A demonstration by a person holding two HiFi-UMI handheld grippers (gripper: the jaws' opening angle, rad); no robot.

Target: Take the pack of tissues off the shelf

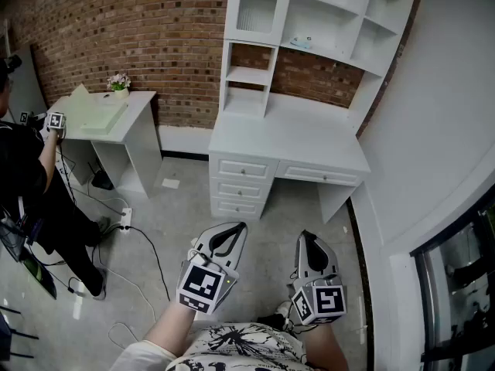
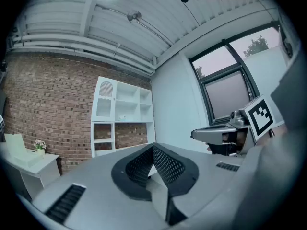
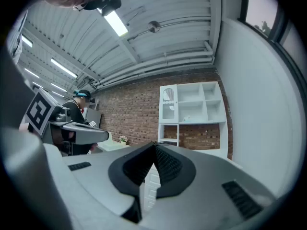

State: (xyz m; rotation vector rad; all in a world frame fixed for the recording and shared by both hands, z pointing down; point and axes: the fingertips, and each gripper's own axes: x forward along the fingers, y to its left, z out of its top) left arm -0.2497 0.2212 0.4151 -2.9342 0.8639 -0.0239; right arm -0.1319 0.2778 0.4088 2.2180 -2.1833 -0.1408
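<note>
**Claws shut, pack of tissues (image 1: 302, 43) up on the shelf (image 1: 247, 74)**

The pack of tissues lies on the board of the wide upper compartment of the white shelf, nearer that board's left edge. It is small and pale against the brick wall (image 1: 155, 29). The right gripper view shows it in the same place (image 3: 186, 119).

The shelf stands along the back edge of a white tabletop (image 1: 286, 134), which has drawers under its front edge.

Both claws are low in the head view, above the grey floor (image 1: 178, 207) and well apart from the tabletop and the shelf. The left claw (image 1: 238, 229) has its jaws together at the tips, with nothing between them, as the left gripper view confirms (image 2: 153, 147). The right claw (image 1: 305, 238) also has its jaws together and is empty (image 3: 154, 147). Each claw points toward the shelf.

At the far left a person in dark clothes (image 1: 31, 176) stands beside a smaller white table (image 1: 100, 118). A flower pot (image 1: 118, 83) sits at that table's back edge. Cables (image 1: 131, 238) trail across the floor near that person's feet.
</note>
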